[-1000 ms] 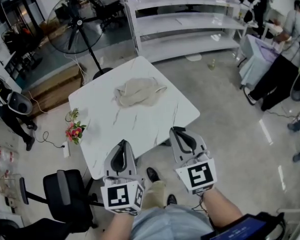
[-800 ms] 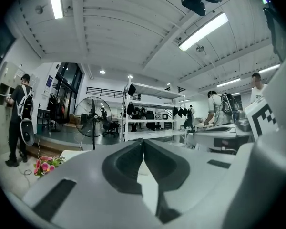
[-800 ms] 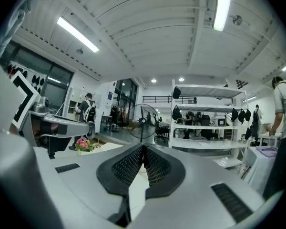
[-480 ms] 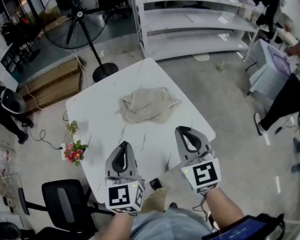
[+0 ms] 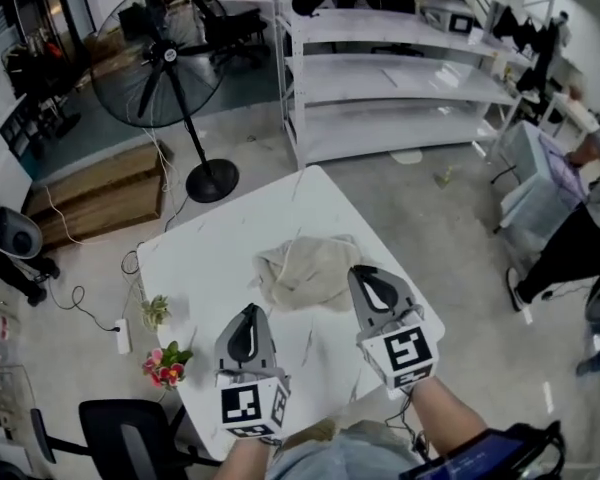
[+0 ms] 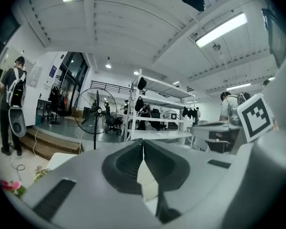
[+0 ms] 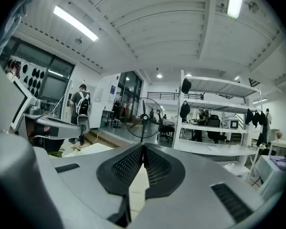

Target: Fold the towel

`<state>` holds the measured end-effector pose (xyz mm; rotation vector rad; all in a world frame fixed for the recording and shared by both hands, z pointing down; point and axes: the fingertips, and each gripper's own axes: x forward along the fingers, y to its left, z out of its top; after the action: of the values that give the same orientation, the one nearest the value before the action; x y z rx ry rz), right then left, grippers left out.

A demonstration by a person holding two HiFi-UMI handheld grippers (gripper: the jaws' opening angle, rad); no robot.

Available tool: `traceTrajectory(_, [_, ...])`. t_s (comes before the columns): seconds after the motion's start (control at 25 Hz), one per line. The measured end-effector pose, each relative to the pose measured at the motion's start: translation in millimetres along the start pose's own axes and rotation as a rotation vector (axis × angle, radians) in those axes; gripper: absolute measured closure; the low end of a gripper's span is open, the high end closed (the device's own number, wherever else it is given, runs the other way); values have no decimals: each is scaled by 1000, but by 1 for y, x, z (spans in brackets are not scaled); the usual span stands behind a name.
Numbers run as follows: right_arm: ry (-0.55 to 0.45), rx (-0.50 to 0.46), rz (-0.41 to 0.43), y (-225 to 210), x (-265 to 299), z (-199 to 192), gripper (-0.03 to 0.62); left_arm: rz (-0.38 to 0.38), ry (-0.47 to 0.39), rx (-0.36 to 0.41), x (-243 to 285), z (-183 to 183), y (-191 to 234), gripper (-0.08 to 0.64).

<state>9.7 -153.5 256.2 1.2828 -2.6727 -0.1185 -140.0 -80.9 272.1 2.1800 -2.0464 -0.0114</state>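
Towel (image 5: 305,271) lay crumpled, nothing folded yet; left tool (image 5: 250,313) at its eight o'clock, right tool (image 5: 365,272) at three, both closed empty

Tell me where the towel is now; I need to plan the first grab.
In the head view the towel lies crumpled near the middle of the white table, just ahead of the right gripper and beyond the left gripper.

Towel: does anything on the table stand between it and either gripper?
Nothing visible does. The towel lies crumpled on the white table. Only bare tabletop separates it from the left gripper, and the right gripper overlaps its near edge in the head view.
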Motion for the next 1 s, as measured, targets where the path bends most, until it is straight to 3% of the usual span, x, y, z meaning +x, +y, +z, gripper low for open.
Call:
traceTrajectory(0.32, [-28, -79, 43, -13, 43, 33, 572, 13, 2, -17, 23, 10, 18, 551])
traceTrajectory(0.52, [-14, -97, 116, -19, 80, 22, 566, 55, 49, -26, 43, -10, 30, 549])
traceTrajectory(0.84, [127, -108, 311, -17, 139, -61, 508, 92, 178, -95, 86, -86, 32, 471])
traceTrajectory(1.0, [233, -110, 429, -8, 160, -114, 433, 117, 277, -159, 97, -137, 30, 420])
